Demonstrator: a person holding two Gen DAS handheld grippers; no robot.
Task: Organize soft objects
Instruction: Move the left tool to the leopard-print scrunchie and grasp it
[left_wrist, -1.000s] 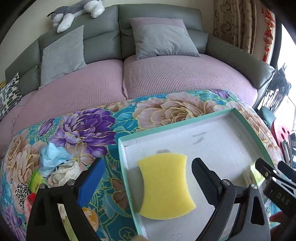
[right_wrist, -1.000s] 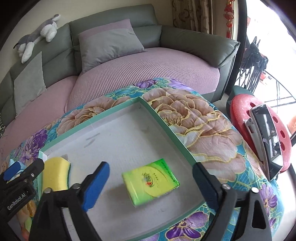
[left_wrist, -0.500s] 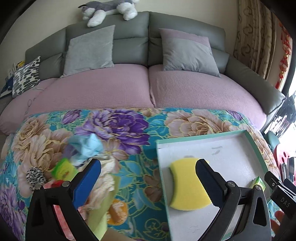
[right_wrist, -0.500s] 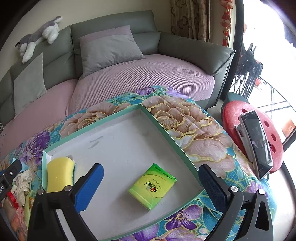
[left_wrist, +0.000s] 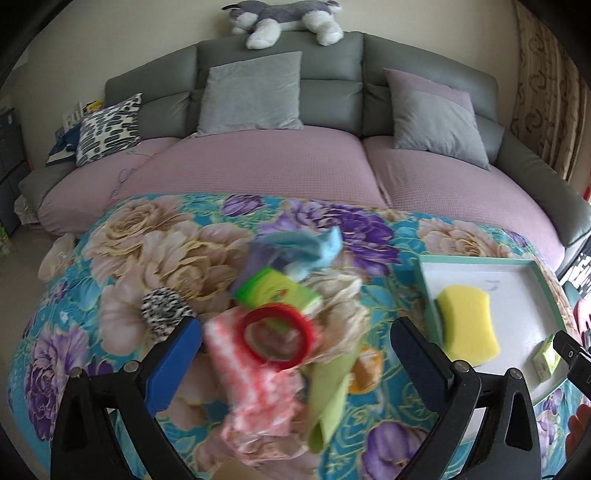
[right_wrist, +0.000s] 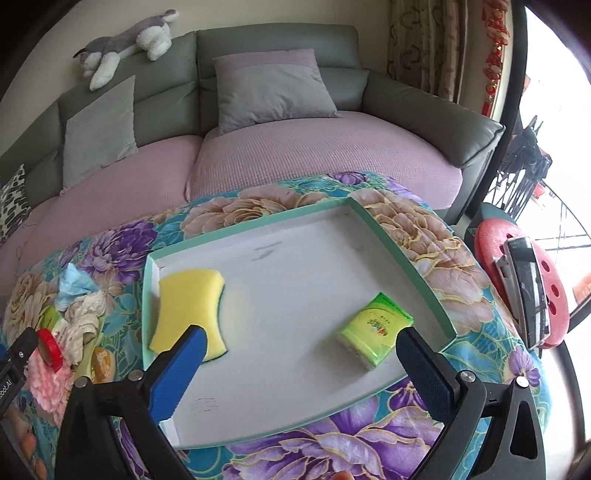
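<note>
The left tongs (left_wrist: 295, 354) hang with jaws apart over the heap of soft things on the table (left_wrist: 110, 258), likely choosing the next one: a red ring (left_wrist: 275, 338) on a pink cloth (left_wrist: 251, 376) lies between the jaws. Right of them, the tray (right_wrist: 258, 227) already holds a yellow sponge (right_wrist: 190, 306) and tissue pack (right_wrist: 373, 332), both just ahead of the right tongs (right_wrist: 301, 358), also apart and empty.

Left gripper (left_wrist: 295, 345), right gripper (right_wrist: 301, 352) agape.

Grey sofa (left_wrist: 332, 85) with mauve seat covers, plush husky (left_wrist: 284, 18) (lying along the backrest), patterned curtain (right_wrist: 424, 48)
</note>
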